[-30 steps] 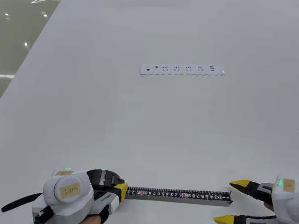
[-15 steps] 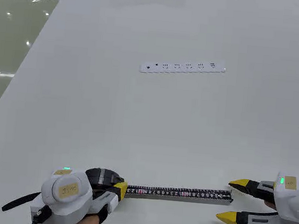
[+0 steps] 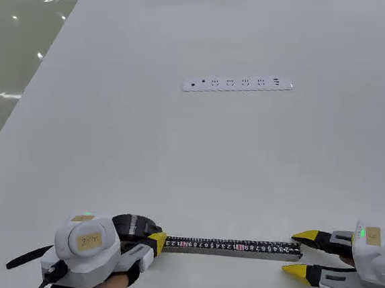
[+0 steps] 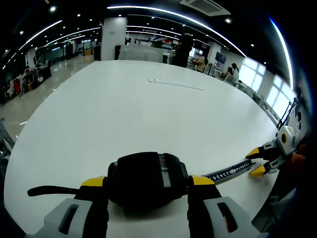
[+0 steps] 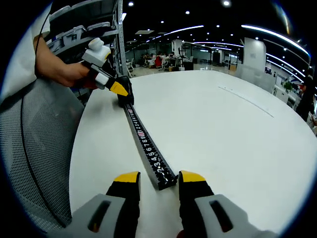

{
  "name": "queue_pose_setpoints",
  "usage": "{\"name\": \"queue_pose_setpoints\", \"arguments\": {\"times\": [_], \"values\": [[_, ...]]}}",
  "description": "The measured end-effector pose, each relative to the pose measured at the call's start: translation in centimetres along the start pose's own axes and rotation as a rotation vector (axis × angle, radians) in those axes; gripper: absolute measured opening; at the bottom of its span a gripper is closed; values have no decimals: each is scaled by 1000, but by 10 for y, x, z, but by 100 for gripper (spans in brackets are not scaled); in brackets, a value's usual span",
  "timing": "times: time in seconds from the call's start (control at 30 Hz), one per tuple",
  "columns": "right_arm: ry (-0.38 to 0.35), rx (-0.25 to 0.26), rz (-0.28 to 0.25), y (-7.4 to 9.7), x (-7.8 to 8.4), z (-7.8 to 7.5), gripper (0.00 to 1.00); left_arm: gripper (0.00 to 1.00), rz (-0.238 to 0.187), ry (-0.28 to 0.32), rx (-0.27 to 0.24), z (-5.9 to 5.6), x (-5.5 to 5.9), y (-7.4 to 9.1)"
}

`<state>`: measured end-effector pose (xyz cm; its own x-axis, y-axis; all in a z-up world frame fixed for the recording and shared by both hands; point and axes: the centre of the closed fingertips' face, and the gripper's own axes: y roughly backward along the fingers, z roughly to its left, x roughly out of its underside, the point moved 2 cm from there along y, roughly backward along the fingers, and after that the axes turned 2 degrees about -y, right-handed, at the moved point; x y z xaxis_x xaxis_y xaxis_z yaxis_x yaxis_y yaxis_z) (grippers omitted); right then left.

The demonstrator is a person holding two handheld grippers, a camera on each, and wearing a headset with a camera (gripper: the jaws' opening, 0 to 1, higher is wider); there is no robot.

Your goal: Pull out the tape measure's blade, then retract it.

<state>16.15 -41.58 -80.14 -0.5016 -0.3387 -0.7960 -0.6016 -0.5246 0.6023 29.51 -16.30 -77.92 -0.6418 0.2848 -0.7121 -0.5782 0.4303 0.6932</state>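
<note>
Tape measure [image 3: 130, 227] sits at near edge of white table [image 3: 178, 156], black case clamped between jaws of my left gripper [image 4: 147, 182]. Blade [image 3: 231, 246] lies out flat along tabletop toward my right gripper [image 5: 158, 177]. Right jaws apart, one either side of blade tip; I see gap on one side. Power strip [image 3: 238, 85] well beyond, farther up table.

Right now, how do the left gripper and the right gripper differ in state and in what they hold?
The left gripper is shut on the black case; the right gripper is open and holds nothing. The left gripper's jaws press the case's sides; the right gripper's jaws flank the blade tip, with a gap. Both have yellow-tipped jaws.
</note>
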Motion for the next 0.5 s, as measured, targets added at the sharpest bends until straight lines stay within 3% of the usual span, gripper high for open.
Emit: {"name": "queue_pose_setpoints", "arguments": {"times": [0.1, 0.5], "values": [[38, -3, 5, -1, 2, -2, 26, 62, 1, 0, -1, 0, 0, 0], [58, -23, -10, 0, 2, -6, 17, 62, 2, 0, 0, 0, 0, 0]]}}
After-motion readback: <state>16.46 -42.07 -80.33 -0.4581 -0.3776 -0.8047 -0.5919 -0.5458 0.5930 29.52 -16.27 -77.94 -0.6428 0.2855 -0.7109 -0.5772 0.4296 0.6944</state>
